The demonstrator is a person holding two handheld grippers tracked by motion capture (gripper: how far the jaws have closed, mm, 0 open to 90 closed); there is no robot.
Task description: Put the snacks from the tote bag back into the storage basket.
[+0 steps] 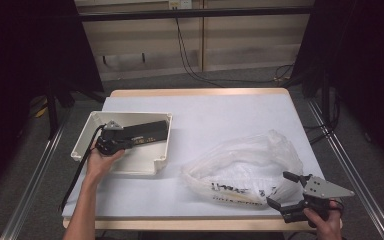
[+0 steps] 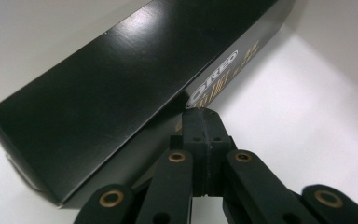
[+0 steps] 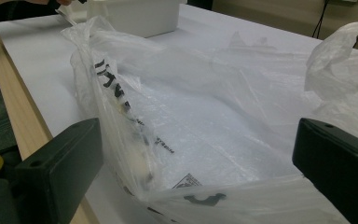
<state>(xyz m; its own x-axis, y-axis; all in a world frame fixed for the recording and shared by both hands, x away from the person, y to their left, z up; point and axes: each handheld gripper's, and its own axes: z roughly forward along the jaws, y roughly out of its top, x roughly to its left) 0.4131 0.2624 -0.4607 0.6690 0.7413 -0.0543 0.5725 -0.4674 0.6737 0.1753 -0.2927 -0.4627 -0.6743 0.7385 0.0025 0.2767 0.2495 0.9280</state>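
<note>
Glossy black box point(image 2: 107, 88), rectangular, cardboard

Black box point(image 1: 147, 132): long, narrow carton with a glossy dark face and an "OREO" logo in a white oval on its side point(image 2: 212, 77), with gold lettering beside it. It lies flat inside the white bin point(image 1: 92, 125), along the far wall, its long axis running left to right across the table.

Plastic bag point(image 1: 245, 167): thin, translucent white, crumpled, with black print along its near edge. It lies slack on the table's right half, well apart from the bin, its mouth gaping toward the near right corner point(image 3: 205, 130).
</note>
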